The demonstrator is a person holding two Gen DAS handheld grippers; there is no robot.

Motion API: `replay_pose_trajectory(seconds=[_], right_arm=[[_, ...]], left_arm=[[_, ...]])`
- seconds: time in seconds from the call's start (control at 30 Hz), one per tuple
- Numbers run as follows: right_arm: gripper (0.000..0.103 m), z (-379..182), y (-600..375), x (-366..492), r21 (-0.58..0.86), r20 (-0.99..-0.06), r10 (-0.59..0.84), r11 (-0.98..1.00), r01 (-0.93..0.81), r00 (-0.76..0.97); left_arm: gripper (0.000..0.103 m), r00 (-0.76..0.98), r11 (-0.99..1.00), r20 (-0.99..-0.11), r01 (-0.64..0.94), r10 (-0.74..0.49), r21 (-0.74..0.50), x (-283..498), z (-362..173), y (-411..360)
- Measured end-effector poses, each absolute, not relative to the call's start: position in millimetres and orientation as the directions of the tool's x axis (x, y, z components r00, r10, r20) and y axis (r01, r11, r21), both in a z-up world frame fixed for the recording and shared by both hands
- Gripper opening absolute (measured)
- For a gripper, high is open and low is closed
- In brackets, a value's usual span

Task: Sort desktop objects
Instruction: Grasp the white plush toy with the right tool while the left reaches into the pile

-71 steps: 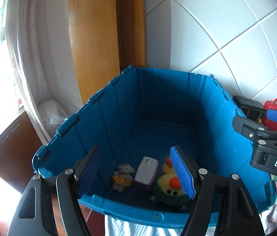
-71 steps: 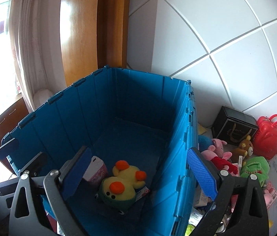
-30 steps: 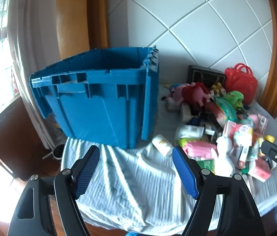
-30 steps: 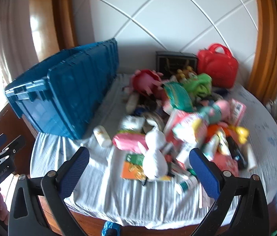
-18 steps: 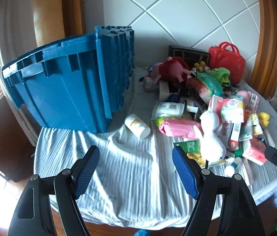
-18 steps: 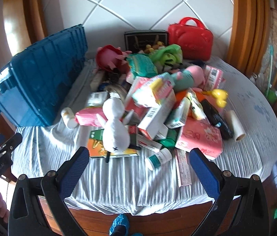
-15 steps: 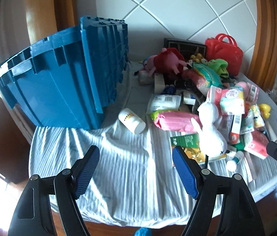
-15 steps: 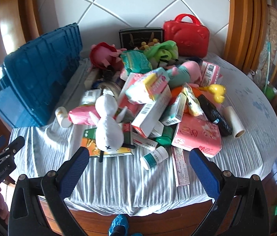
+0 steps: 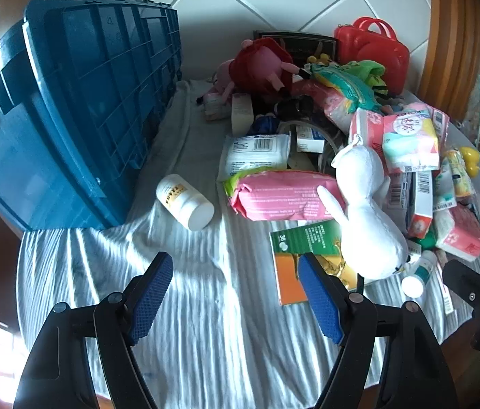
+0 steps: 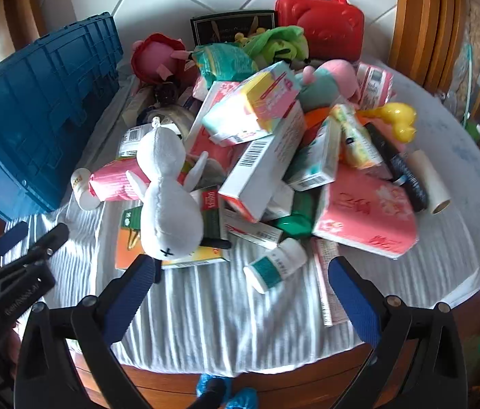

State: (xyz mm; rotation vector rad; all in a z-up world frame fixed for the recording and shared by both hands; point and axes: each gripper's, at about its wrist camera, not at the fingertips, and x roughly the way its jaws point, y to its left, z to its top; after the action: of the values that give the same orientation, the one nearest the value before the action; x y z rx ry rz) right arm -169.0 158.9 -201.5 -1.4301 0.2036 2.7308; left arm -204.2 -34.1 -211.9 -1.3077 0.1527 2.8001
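A heap of toys, boxes and packets covers the striped cloth on a round table (image 10: 458,184). A white plush rabbit (image 9: 366,211) (image 10: 168,201) lies on an orange-green booklet (image 9: 304,259). Beside it are a pink packet (image 9: 281,197) and a white bottle (image 9: 185,201) on its side. A small green-labelled bottle (image 10: 274,266) lies near the front. My left gripper (image 9: 236,293) hangs open above bare cloth, short of the white bottle. My right gripper (image 10: 240,293) is open too, just in front of the small green-labelled bottle. Neither holds anything.
A big blue crate (image 9: 69,102) (image 10: 35,102) stands at the table's left. At the back are a red case (image 10: 318,20), a black box (image 10: 233,27) and a pink pig plush (image 9: 260,64). The table's front edge (image 10: 274,381) is close below; wooden wall panels rise at right.
Both grippers swung away from the crate's inside, then sank toward the table and its heap. The objects now loom larger. Both grippers' fingers stayed wide apart throughout.
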Motion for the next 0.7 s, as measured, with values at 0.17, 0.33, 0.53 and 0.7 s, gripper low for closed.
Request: replay_pose_trajectory(seconds=[0.17, 0.33, 0.53, 0.7], right_arm=[[0.096, -212, 140, -188, 0.106, -0.826, -0.055, -0.993, -0.06, -0.561], [0.073, -228, 130, -209, 0.126, -0.846, -0.088, -0.991, -0.036, -0.525], [0.074, -241, 117, -232, 0.158, -0.857, -0.139, -0.987, 0.004, -0.497], [0.055, -246, 108, -243, 0.186, -0.861, -0.178, -0.982, 0.031, -0.477]], left_arm=[[0.075, -0.619, -0.992, -0.785, -0.101, -0.001, 0.081, -222, -228, -35], [0.072, -0.597, -0.992, -0.802, -0.097, -0.004, 0.078, -243, -243, -41], [0.072, -0.571, -0.99, -0.821, -0.12, 0.012, 0.069, -266, -258, -40], [0.072, -0.563, -0.989, -0.827, -0.131, 0.019, 0.067, -276, -262, -40]])
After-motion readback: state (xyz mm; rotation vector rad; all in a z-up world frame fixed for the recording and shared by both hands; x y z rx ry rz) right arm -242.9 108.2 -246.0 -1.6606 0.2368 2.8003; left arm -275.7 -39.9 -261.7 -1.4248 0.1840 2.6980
